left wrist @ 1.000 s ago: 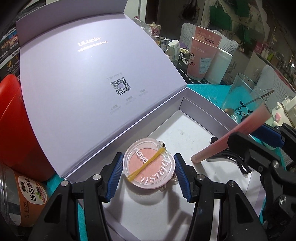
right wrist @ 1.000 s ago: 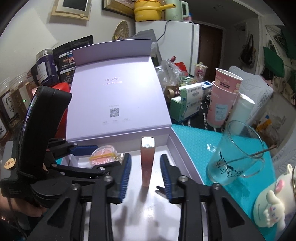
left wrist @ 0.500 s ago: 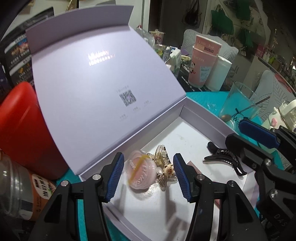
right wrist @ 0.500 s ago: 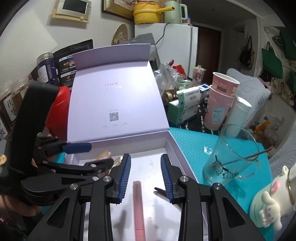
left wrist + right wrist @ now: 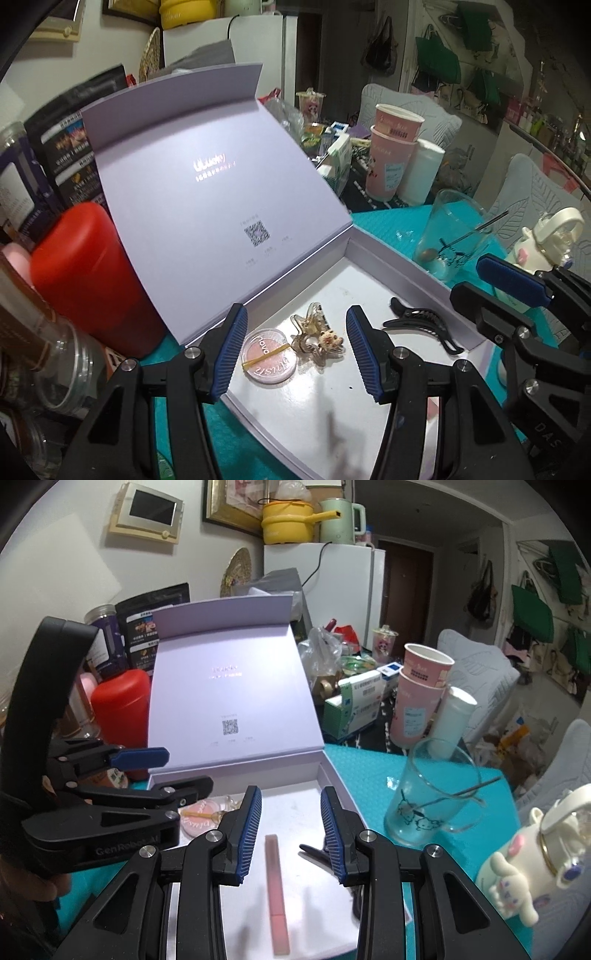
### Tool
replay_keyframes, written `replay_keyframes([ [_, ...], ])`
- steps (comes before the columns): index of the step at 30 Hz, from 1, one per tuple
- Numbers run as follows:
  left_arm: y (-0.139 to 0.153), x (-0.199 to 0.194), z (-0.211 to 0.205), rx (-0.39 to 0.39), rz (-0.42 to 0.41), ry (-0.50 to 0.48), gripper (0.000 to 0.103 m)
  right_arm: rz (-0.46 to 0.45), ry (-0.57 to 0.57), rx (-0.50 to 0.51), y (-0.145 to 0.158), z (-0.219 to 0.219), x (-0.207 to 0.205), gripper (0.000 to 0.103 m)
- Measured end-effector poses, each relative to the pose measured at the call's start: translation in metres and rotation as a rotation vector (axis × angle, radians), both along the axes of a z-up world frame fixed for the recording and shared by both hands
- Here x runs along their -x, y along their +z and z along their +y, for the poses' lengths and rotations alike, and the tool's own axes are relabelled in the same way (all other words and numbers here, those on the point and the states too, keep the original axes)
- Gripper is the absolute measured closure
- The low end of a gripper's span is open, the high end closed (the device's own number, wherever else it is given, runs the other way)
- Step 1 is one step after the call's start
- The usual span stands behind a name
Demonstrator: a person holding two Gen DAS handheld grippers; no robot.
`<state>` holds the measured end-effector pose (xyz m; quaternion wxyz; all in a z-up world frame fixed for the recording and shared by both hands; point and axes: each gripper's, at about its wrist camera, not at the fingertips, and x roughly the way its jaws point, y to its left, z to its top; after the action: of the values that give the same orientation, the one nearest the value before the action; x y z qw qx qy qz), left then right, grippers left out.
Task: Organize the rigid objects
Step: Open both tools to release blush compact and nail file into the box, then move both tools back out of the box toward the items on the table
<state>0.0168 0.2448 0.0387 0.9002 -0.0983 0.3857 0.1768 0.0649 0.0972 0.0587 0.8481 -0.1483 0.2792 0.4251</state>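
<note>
Left gripper point(image 5: 295, 347) hangs low in the centre of its own view, jaws spread wide with nothing between the pads, and right there in the gap sits the round blush compact point(image 5: 268, 356), flat on the white floor of the lavender gift box point(image 5: 388, 258), yellow rubber band point(image 5: 266, 356) across its lid. Touching its right edge is a clear hair claw clip point(image 5: 314, 338) with a little bear charm. Further right, toward the box's right wall, a black hair clip point(image 5: 424, 325) lies on its own, apart from the others.

Over to the right wrist view: right gripper point(image 5: 291, 834) also wide open, holding nothing, and the pink lip gloss tube point(image 5: 276, 890) lies flat on the box floor, lengthwise between the fingers, lower centre of frame. Box lid point(image 5: 229, 690) stands open at the back. On the teal mat point(image 5: 365, 768) at right, a cartoon-printed glass point(image 5: 428, 794) with a thin stirrer inside, and stacked pink paper cups point(image 5: 421, 698) behind it. Red canister point(image 5: 88, 273) stands at left, just beside the lid
</note>
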Motion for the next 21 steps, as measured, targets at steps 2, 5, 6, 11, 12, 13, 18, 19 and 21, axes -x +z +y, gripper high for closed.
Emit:
replay_keyframes([
  [2,0.007,0.005,-0.004,-0.001,-0.017,-0.004,0.048,-0.005,-0.002,-0.008,0.005,-0.005,0.004,0.07],
  [5,0.019,0.012,-0.011,-0.019,-0.034,-0.011,0.048,-0.017,-0.007,-0.019,0.013,-0.012,0.011,0.07],
  [6,0.023,0.014,-0.013,-0.023,-0.04,-0.015,0.048,-0.021,-0.008,-0.023,0.015,-0.015,0.013,0.07],
  [11,0.04,0.028,-0.027,-0.036,-0.072,-0.025,0.048,-0.044,-0.014,-0.05,0.03,-0.032,0.026,0.066],
  [12,0.043,0.029,-0.029,-0.037,-0.077,-0.026,0.048,-0.049,-0.016,-0.054,0.032,-0.035,0.028,0.066],
  [13,0.046,0.032,-0.032,-0.038,-0.084,-0.03,0.048,-0.053,-0.019,-0.059,0.035,-0.038,0.031,0.066],
  [18,0.058,0.045,-0.047,-0.051,-0.111,-0.05,0.047,-0.069,-0.03,-0.08,0.045,-0.054,0.043,0.062],
  [19,0.06,0.048,-0.05,-0.054,-0.115,-0.053,0.043,-0.071,-0.034,-0.085,0.046,-0.058,0.046,0.061],
  [21,0.063,0.052,-0.057,-0.059,-0.126,-0.059,0.025,-0.078,-0.04,-0.091,0.049,-0.066,0.051,0.061],
])
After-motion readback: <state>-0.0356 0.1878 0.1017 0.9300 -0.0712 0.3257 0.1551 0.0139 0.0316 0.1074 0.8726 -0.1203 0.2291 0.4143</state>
